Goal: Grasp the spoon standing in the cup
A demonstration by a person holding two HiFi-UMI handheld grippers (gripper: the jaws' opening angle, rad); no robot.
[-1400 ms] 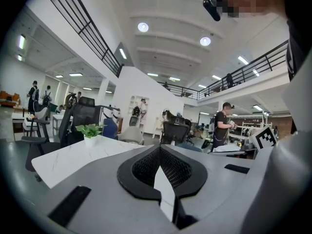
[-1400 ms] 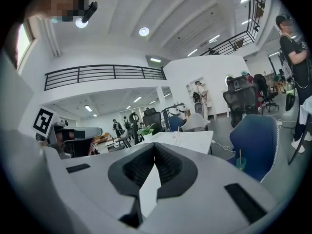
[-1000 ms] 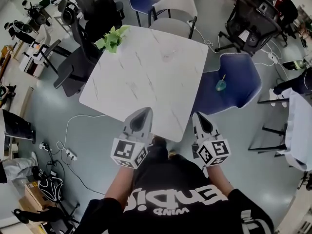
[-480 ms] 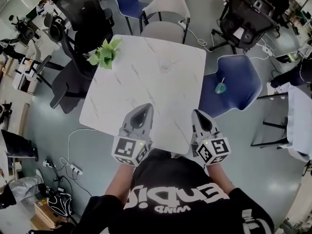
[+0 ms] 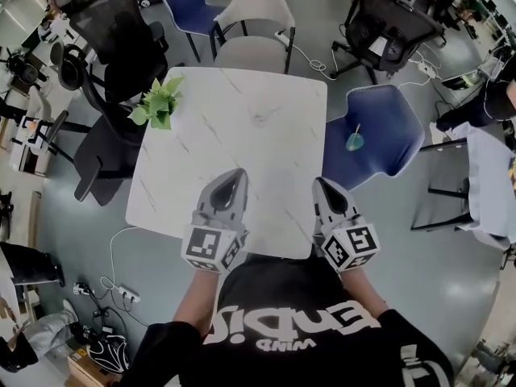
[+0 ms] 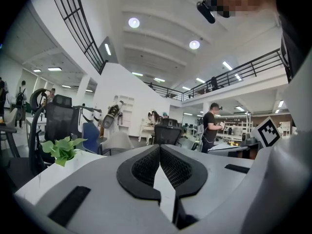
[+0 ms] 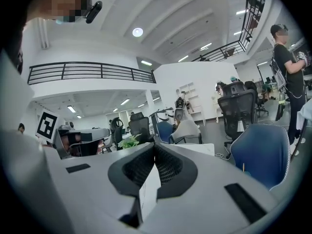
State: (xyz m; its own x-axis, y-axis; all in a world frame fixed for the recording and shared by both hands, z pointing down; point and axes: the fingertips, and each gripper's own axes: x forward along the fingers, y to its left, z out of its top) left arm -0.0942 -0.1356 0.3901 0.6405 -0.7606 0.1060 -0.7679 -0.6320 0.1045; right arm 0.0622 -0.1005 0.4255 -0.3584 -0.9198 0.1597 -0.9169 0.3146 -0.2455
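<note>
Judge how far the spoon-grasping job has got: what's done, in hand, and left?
Done: nothing; the spoon stands untouched in the teal cup on the blue chair. In hand: nothing; left gripper and right gripper hover at the near edge of the white table, jaws together, empty. Left: reach to the chair, probably with the nearer right gripper, open its jaws, close on the spoon.

**Cup** (image 5: 354,143): small, teal-green, upright. It stands on the seat of a blue chair (image 5: 387,127), on the half of the seat nearer the white marble-patterned table (image 5: 242,135), which is just to the chair's left in the head view. Contents cannot be told.

**Spoon** (image 5: 357,130): thin, pale handle standing in the cup, rising above the rim and leaning slightly. The lower end is inside the cup, hidden. Both are too small for finer detail.
</note>
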